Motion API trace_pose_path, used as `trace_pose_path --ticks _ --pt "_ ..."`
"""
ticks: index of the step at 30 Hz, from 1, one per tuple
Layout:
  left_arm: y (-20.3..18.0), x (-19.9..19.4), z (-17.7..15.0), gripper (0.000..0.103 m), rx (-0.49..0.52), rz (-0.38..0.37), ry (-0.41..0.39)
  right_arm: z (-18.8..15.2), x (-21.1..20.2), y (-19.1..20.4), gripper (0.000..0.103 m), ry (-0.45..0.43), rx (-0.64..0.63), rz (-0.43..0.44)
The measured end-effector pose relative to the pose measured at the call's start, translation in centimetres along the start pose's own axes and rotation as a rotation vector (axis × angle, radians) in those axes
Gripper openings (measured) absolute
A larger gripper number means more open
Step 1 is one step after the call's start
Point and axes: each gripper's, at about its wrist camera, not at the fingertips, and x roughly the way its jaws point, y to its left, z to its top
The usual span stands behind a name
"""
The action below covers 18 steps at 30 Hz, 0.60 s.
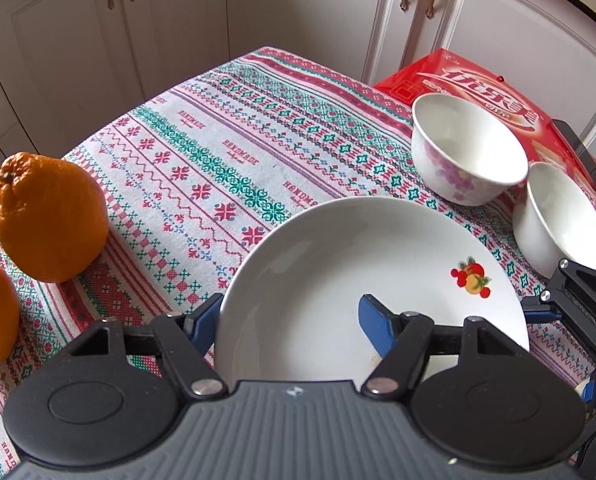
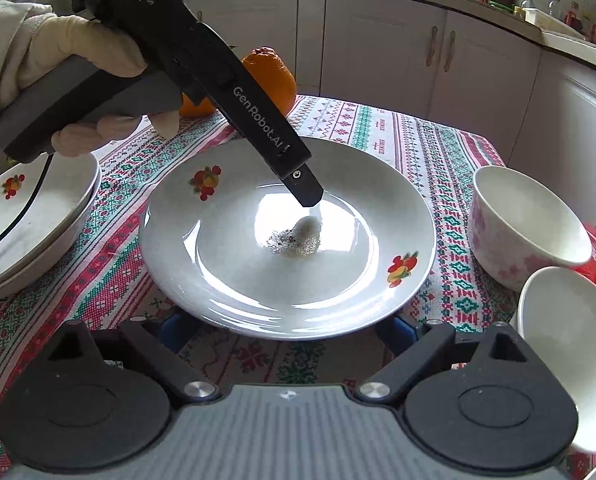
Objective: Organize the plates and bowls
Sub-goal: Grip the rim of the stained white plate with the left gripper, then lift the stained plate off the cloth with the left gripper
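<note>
A white plate (image 1: 338,272) with fruit decals lies on the patterned tablecloth and has a grey smear (image 2: 294,240) in its well. My left gripper (image 1: 288,308) straddles the plate's rim: one blue pad sits against the outer edge, the other rests inside the well. It is shut on the plate. In the right wrist view one of its fingers (image 2: 304,188) comes down into the plate (image 2: 258,280), held by a gloved hand (image 2: 58,60). My right gripper (image 2: 284,330) stands open at the plate's near rim, its pads apart on either side and partly under the edge.
A floral bowl (image 2: 522,224) and a plain white bowl (image 2: 566,340) stand right of the plate, beside a red box (image 1: 478,80) with a dark phone (image 1: 578,152) on it. Stacked plates (image 2: 38,220) sit at the left. Two oranges (image 1: 50,216) lie farther off. Cabinets surround the table.
</note>
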Motion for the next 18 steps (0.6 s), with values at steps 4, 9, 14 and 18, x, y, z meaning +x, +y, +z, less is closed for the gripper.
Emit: trace_pose_path --ticks 4,9,14,18 --pt "0.02 0.3 0.37 0.071 0.032 -0.016 0.041 0.02 0.04 -0.09 0.097 -0.004 0.0 0.004" --pt "0.23 0.64 0.99 0.071 0.05 -0.041 0.095 -0.1 0.07 -0.09 0.097 -0.018 0.001 0.003" --pt "0.21 0.64 1.05 0.071 0.056 -0.045 0.101 -0.13 0.01 0.07 0.097 -0.02 0.004 -0.002" --pt "0.23 0.42 0.88 0.071 0.051 -0.054 0.096 -0.03 -0.07 0.01 0.097 -0.01 0.004 0.001"
